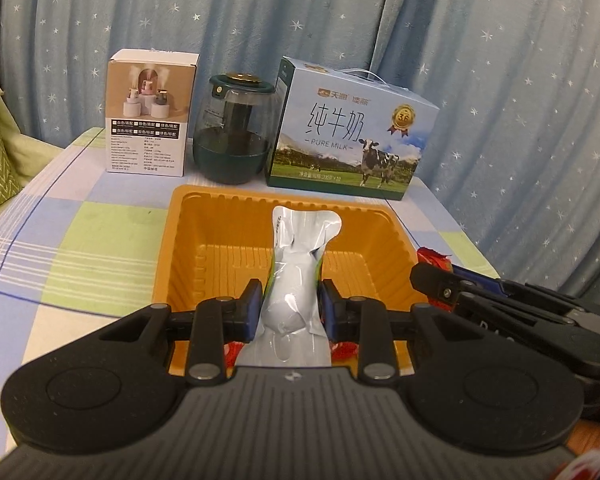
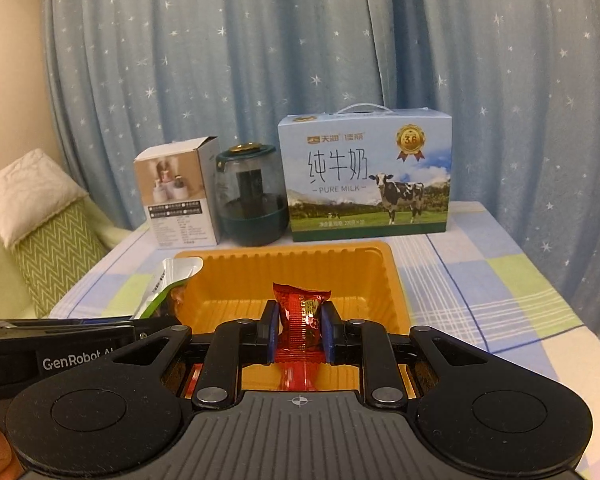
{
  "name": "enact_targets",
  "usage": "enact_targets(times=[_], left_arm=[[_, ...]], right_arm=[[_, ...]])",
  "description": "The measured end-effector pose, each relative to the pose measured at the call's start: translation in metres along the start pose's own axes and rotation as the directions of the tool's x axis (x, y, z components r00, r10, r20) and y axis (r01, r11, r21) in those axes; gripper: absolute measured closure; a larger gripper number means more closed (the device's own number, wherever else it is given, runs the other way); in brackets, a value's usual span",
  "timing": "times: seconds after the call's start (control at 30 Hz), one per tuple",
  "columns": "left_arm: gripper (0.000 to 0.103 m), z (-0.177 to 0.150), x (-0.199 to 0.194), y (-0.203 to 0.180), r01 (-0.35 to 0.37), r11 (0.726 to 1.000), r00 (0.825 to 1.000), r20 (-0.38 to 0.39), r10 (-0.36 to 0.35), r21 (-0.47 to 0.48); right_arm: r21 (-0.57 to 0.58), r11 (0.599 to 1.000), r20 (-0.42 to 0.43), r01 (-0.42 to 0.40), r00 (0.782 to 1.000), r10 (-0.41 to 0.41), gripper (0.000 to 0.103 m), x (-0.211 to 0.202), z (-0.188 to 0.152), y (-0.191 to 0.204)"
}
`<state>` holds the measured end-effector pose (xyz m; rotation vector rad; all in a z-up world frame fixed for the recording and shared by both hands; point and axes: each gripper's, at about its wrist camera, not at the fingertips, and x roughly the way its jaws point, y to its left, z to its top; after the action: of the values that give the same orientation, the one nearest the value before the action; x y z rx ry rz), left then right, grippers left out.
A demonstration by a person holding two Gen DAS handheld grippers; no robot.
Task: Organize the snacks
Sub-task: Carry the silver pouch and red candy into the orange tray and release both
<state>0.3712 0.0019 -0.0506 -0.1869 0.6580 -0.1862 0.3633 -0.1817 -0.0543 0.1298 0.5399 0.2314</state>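
Where the table ends, a carton reads "PURE MILK".

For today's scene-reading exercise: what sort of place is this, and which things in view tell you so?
Probably a room in a home, not a lab or shop. A blue star-print curtain hangs behind a table with a checked cloth, a cushioned seat with pillows stands beside it, and a pure milk carton sits on the table.

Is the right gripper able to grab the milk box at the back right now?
Probably not: the right gripper is already shut on a red candy, and the orange tray sits between it and the milk box.
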Motion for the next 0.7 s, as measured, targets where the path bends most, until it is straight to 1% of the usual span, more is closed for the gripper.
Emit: enact_targets(times=[0.3,0.37,0.4,0.43,0.53,0.7], left_arm=[[0.075,0.010,0.028,-0.002,0.042,0.997,0.999,0.017,-0.041,-0.058],[0.073,0.011,0.032,-0.003,0.031,0.998,0.999,0.029,-0.029,-0.052],[0.069,0.010,0.034,-0.002,0.030,0.998,0.999,0.030,-0.028,-0.061],[0.069,0.010,0.035,0.001,0.029,0.997,0.999,0.024,-0.028,-0.074],[0.069,0.010,0.033,0.008,0.018,0.996,1.000,0.012,-0.017,-0.091],[0.069,0.009,0.021,0.014,-0.007,0.998,1.000,0.008,0.007,-0.061]], right_arm=[[0.083,0.996,-0.043,0.033,0.999,-0.029,0.081,0.027,-0.004,-0.024],[0.084,0.996,-0.048,0.033,0.998,-0.029,0.081,0.028,-0.006,-0.025],[0.084,0.996,-0.050,0.032,0.998,-0.028,0.081,0.029,-0.006,-0.025],[0.084,0.996,-0.051,0.030,0.998,-0.026,0.081,0.029,-0.006,-0.025],[0.092,0.995,-0.055,0.029,0.998,-0.024,0.081,0.030,-0.007,-0.027],[0.123,0.992,-0.058,0.013,0.998,-0.006,0.081,0.030,-0.005,-0.027]])
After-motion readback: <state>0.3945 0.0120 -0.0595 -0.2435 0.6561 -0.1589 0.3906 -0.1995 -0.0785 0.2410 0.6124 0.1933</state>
